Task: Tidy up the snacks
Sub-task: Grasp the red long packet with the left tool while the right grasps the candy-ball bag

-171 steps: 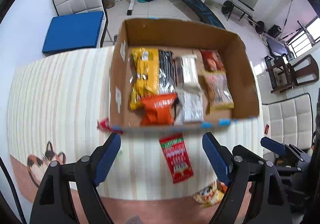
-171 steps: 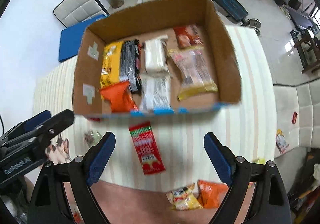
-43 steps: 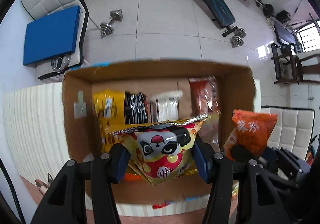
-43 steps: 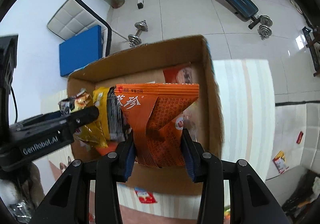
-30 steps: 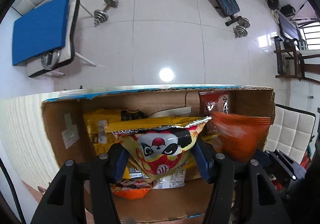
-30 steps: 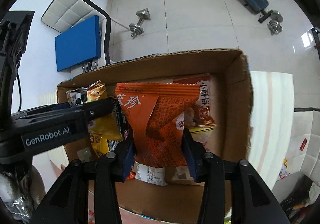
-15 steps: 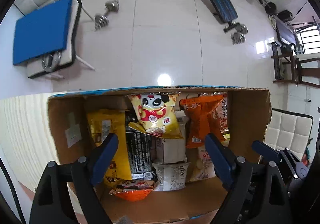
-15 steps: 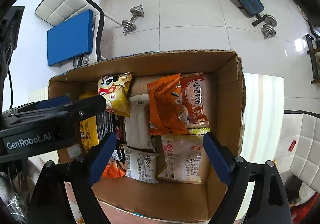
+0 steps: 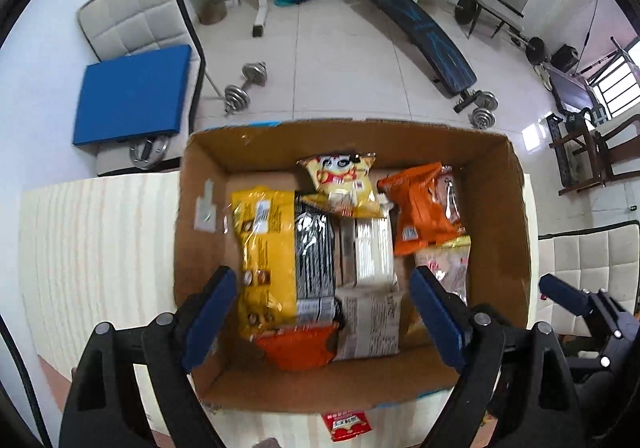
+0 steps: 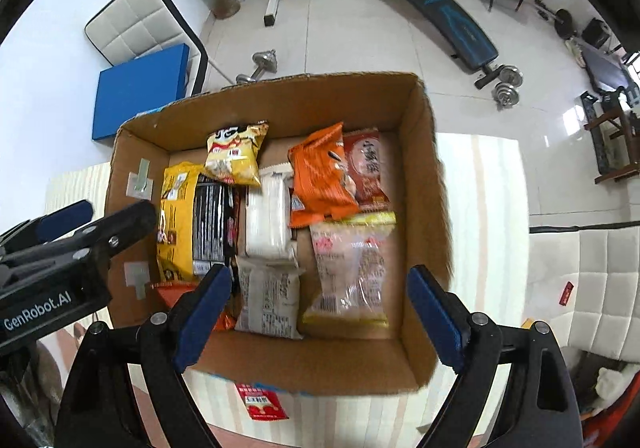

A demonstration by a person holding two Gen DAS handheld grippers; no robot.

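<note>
An open cardboard box [image 9: 496, 208] [image 10: 424, 184] on the striped table holds several snack packs. A yellow panda bag [image 9: 340, 180] [image 10: 236, 152] lies at the box's back, and an orange bag [image 9: 420, 208] [image 10: 320, 176] lies at the back right. My left gripper [image 9: 324, 312] is open and empty above the box's near edge. My right gripper [image 10: 316, 312] is open and empty above the near edge too. A red snack pack [image 9: 346, 424] [image 10: 260, 402] lies on the table in front of the box.
The left gripper's body [image 10: 60, 248] shows at the left of the right wrist view; the right gripper's body [image 9: 584, 308] shows at the right of the left wrist view. Chairs, a blue pad [image 9: 132, 96] and gym gear stand on the floor beyond.
Both grippers have let go of the panda bag and the orange bag, which now lie in the box. Both grippers have since drawn back toward the box's near edge.
</note>
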